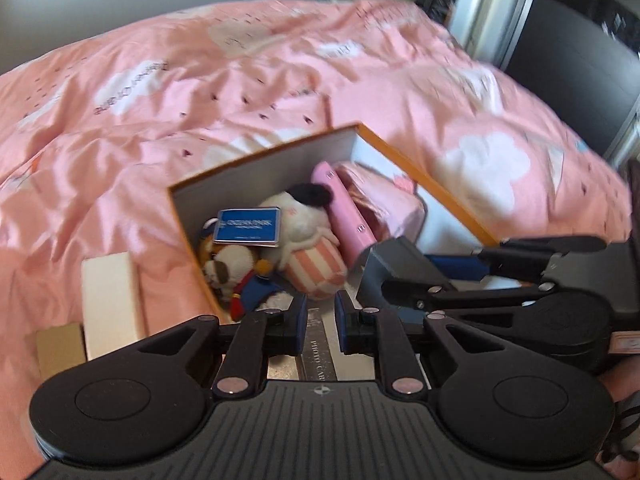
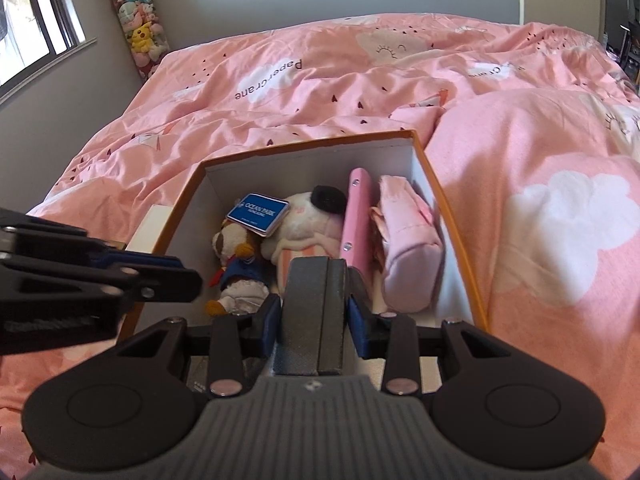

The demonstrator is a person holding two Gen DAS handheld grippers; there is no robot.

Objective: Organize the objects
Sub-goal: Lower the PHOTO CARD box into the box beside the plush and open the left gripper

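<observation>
An orange cardboard box [image 1: 420, 178] [image 2: 434, 184] lies open on a pink bed. Inside are a white plush in a striped cup [image 1: 308, 248] [image 2: 304, 224], a dog plush with a blue tag [image 1: 236, 264] [image 2: 240, 264], a pink flat case [image 1: 344, 208] [image 2: 358, 216] and a pink pouch [image 1: 384, 200] [image 2: 408, 240]. My right gripper [image 2: 314, 312] is shut on a grey box [image 2: 314, 312] [image 1: 396, 256] over the near part of the orange box. My left gripper [image 1: 322, 318] is narrowly closed over a silver photo card item [image 1: 316, 348]; contact is unclear.
A cream box [image 1: 110, 300] [image 2: 154, 226] and a brown box [image 1: 60, 352] lie on the bed left of the orange box. A clear tube of plush toys [image 2: 138, 24] stands in the far corner by a window [image 2: 32, 20]. A dark wardrobe [image 1: 580, 64] is to the right.
</observation>
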